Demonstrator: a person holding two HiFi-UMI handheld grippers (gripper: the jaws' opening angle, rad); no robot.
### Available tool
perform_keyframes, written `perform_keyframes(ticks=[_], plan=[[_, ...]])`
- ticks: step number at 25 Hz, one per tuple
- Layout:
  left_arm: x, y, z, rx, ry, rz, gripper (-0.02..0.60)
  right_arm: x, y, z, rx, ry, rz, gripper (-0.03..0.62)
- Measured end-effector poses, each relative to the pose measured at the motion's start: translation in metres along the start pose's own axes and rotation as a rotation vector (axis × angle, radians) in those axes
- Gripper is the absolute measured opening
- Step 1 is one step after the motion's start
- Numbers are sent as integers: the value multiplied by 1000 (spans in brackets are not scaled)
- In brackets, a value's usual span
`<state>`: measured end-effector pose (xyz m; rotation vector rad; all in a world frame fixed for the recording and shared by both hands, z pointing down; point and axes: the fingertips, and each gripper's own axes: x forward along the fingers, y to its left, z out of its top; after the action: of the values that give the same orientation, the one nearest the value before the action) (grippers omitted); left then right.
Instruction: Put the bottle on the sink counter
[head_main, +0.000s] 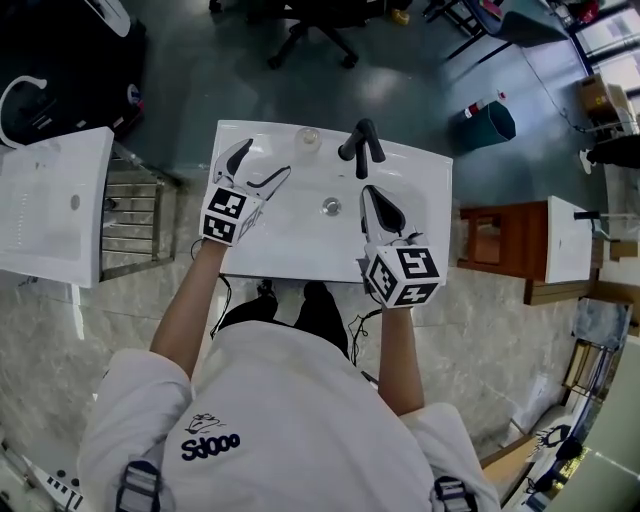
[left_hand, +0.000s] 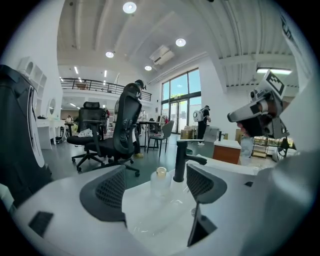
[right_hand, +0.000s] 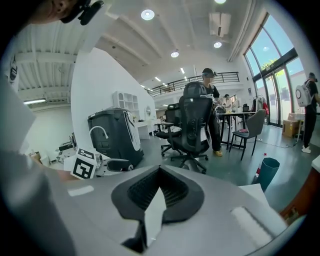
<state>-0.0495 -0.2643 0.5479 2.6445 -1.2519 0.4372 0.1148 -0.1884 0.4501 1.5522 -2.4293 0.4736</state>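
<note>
A small clear bottle (head_main: 307, 138) with a gold cap stands upright on the back rim of the white sink (head_main: 270, 250), left of the black faucet (head_main: 362, 146). My left gripper (head_main: 257, 167) is over the sink's left side, a short way in front of the bottle, and is open and empty. In the left gripper view the bottle (left_hand: 160, 183) stands beyond the spread jaws of the left gripper (left_hand: 156, 190), apart from both pads, with the faucet (left_hand: 180, 160) to its right. My right gripper (head_main: 371, 193) hovers over the basin's right side, shut with nothing in it (right_hand: 160, 189).
The basin's drain (head_main: 331, 207) lies between the grippers. A second white sink (head_main: 50, 205) and a metal rack (head_main: 135, 215) stand to the left. A wooden cabinet (head_main: 495, 240) stands to the right, and a teal bin (head_main: 487, 125) beyond it. An office chair (left_hand: 122, 130) stands behind the sink.
</note>
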Motion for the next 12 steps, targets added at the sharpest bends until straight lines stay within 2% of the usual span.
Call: perform_keyframes(ticks=[4, 9, 12], plan=[[-19, 0, 19, 25, -47, -4, 306, -5, 1, 11, -8, -34, -19, 9], [-34, 0, 42, 56, -51, -14, 155, -10, 5, 28, -40, -81, -35, 9], [-44, 4, 63, 65, -86, 0, 101, -12, 11, 41, -72, -107, -33, 9]])
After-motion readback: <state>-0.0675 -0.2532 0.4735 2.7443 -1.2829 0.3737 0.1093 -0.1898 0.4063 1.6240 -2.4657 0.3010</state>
